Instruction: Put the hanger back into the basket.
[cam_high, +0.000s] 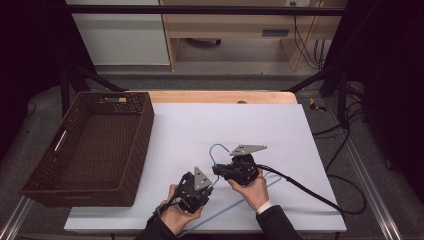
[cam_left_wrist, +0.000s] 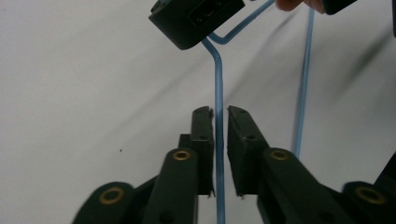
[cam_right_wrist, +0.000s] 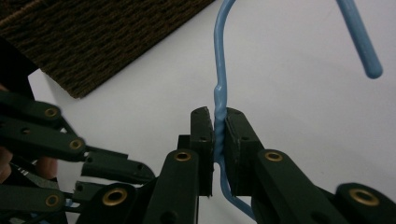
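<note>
Right gripper view: the right gripper (cam_right_wrist: 218, 122) pinches the twisted neck of a blue wire hanger (cam_right_wrist: 217, 70). Near the tabletop's near edge, the left gripper (cam_left_wrist: 220, 120) clamps the hanger's wire.

High view: fixed overhead at person's side, looking forward and down across white surface (cam_high: 280, 125), far off; wicker basket (cam_high: 90, 145) at 9 o'clock, floor and furniture at 12 o'clock.

Left gripper view: riding on left gripper (cam_left_wrist: 220, 116), looking along own fingers (cam_left_wrist: 203, 140), very near surface; right gripper (cam_left_wrist: 196, 18) at 12 o'clock.

Right gripper view: riding on right gripper (cam_right_wrist: 219, 116), very near, facing basket corner at 10 o'clock; left gripper (cam_right_wrist: 70, 154) at 8 o'clock.

Shared across all three: blue wire hanger (cam_high: 220, 150) (cam_left_wrist: 218, 84) (cam_right_wrist: 219, 60) and white surface.
</note>
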